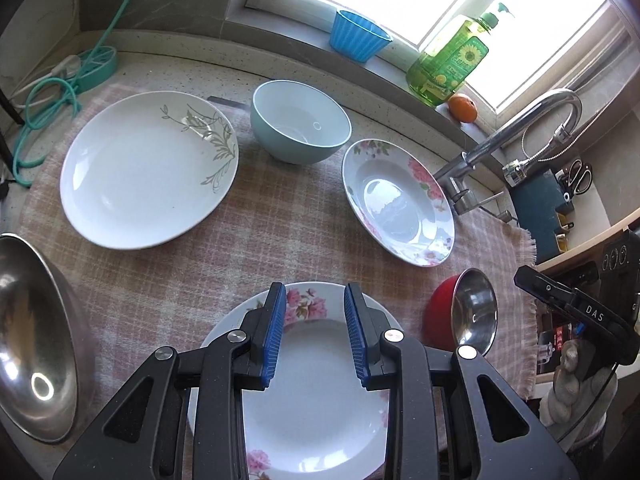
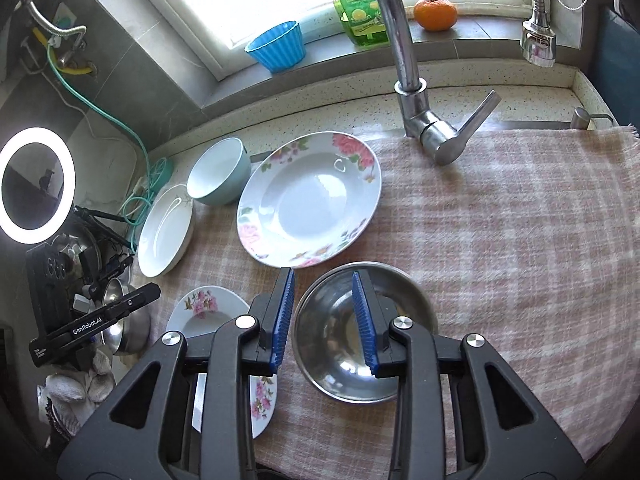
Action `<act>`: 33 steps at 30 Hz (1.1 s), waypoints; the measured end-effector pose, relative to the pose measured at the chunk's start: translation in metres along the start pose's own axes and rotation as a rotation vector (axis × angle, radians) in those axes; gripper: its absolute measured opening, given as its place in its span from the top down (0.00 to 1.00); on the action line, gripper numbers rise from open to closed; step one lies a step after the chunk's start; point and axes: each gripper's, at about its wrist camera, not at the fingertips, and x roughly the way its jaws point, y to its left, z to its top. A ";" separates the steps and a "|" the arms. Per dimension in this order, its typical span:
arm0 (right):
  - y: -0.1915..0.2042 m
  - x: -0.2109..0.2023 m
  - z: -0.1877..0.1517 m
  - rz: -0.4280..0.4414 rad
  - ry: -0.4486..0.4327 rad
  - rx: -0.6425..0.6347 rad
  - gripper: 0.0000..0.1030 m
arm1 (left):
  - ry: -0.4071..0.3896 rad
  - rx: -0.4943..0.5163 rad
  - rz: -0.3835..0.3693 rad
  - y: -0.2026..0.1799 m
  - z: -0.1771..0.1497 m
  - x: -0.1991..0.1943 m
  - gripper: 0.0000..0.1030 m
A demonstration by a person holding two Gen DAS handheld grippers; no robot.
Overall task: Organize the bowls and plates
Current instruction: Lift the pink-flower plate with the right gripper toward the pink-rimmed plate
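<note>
While both grippers' fingers stand apart, floral plate below left, steel bowl below right.

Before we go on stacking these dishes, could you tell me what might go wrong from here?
1. The right gripper straddles the steel bowl's rim; smooth metal could slip from the fingers.
2. The floral plate lies just beyond that bowl, so lifting forward may knock it.
3. The faucet rises close behind, an obstacle for raised dishes.

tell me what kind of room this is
Most likely a home kitchen, at the counter by the sink. A chrome faucet rises beside the checked cloth, a green dish soap bottle stands on the windowsill, and plates such as the floral plate lie out.
</note>
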 end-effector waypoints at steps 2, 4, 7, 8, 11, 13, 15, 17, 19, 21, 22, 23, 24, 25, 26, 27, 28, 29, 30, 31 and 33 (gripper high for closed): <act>-0.009 0.005 0.009 0.004 0.011 0.004 0.70 | 0.001 -0.013 -0.001 -0.003 0.004 0.006 0.73; -0.016 0.012 0.017 0.013 0.026 0.009 0.70 | 0.005 -0.029 -0.013 -0.006 0.007 0.012 0.73; -0.024 0.024 0.029 0.014 0.045 0.000 0.70 | 0.010 -0.043 -0.024 -0.012 0.013 0.023 0.73; -0.026 0.028 0.033 0.016 0.050 -0.003 0.70 | 0.013 -0.048 -0.032 -0.014 0.015 0.027 0.73; -0.031 0.040 0.045 0.023 0.062 -0.013 0.70 | 0.026 -0.068 -0.055 -0.019 0.023 0.040 0.73; -0.035 0.050 0.051 0.014 0.068 -0.025 0.70 | 0.039 -0.089 -0.064 -0.021 0.029 0.050 0.73; -0.040 0.059 0.057 0.011 0.077 -0.028 0.70 | 0.037 -0.091 -0.063 -0.025 0.034 0.056 0.73; -0.042 0.069 0.062 0.004 0.086 -0.032 0.70 | 0.030 -0.088 -0.052 -0.028 0.039 0.061 0.73; -0.043 0.077 0.065 -0.002 0.090 -0.043 0.70 | 0.027 -0.089 -0.045 -0.030 0.043 0.066 0.73; -0.042 0.084 0.067 -0.014 0.089 -0.059 0.70 | 0.019 -0.081 -0.031 -0.033 0.047 0.071 0.73; -0.043 0.088 0.069 -0.015 0.092 -0.061 0.70 | 0.019 -0.080 -0.023 -0.034 0.049 0.074 0.73; -0.044 0.093 0.071 -0.014 0.097 -0.060 0.70 | 0.023 -0.082 -0.019 -0.034 0.051 0.078 0.73; -0.045 0.097 0.072 -0.017 0.101 -0.061 0.70 | 0.028 -0.085 -0.018 -0.034 0.052 0.082 0.73; -0.046 0.101 0.074 -0.024 0.105 -0.063 0.70 | 0.031 -0.084 -0.016 -0.034 0.054 0.085 0.73; -0.047 0.106 0.075 -0.030 0.109 -0.063 0.70 | 0.032 -0.081 -0.010 -0.035 0.055 0.088 0.73; -0.049 0.109 0.076 -0.034 0.112 -0.060 0.70 | 0.032 -0.077 -0.004 -0.036 0.057 0.090 0.73; -0.052 0.112 0.078 -0.033 0.117 -0.056 0.70 | 0.032 -0.074 0.005 -0.037 0.058 0.093 0.73; -0.053 0.115 0.079 -0.033 0.120 -0.053 0.70 | 0.032 -0.071 0.016 -0.037 0.060 0.095 0.73; -0.053 0.118 0.080 -0.035 0.123 -0.053 0.70 | 0.031 -0.068 0.027 -0.037 0.061 0.097 0.73; -0.054 0.121 0.081 -0.037 0.125 -0.054 0.70 | 0.032 -0.068 0.032 -0.036 0.063 0.099 0.73; -0.054 0.126 0.083 -0.036 0.130 -0.054 0.70 | 0.036 -0.073 0.033 -0.034 0.066 0.103 0.73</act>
